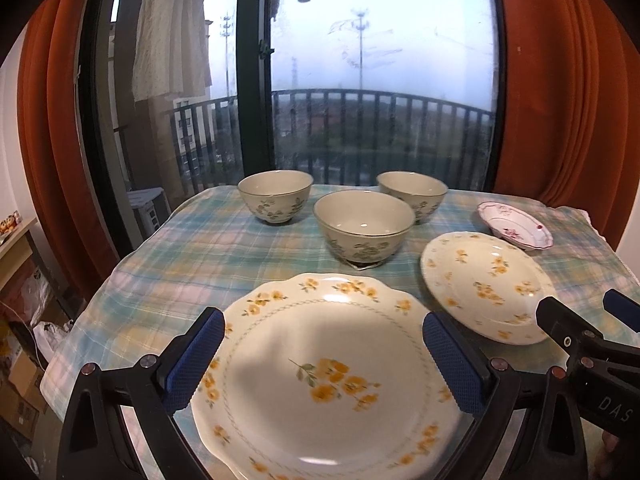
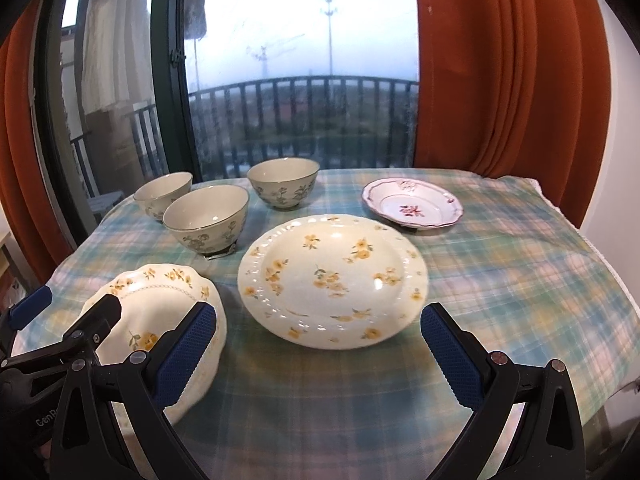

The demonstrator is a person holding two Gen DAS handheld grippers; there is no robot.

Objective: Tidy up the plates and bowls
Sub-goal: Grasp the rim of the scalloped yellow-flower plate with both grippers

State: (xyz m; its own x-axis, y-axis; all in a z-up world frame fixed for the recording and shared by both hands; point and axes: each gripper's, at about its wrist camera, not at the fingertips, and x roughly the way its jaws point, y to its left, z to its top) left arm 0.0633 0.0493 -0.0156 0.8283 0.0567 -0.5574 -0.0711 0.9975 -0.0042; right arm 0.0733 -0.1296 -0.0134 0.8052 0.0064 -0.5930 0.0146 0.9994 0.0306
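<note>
Counter [image 2: 500, 264], plaid cloth: 3 bowls [image 2: 206, 216] at rear; 3 plates; scalloped plate [image 1: 320, 360] beneath left tool [image 1: 324, 364], jaws spread; right tool [image 2: 318, 354] spread, empty, before round plate [image 2: 332, 276].

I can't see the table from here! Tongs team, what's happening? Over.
Left tongs open over scalloped yellow-flower plate. Right tongs open, empty, before round yellow-flower plate. Three bowls, pink plate untouched. Nothing blocking.

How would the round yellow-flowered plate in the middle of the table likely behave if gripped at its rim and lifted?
The round plate looks glazed and shiny, so probably slippery between jaws. It seems ceramic: stiff, likely breakable if dropped. Held by one edge, it would probably tilt.
</note>
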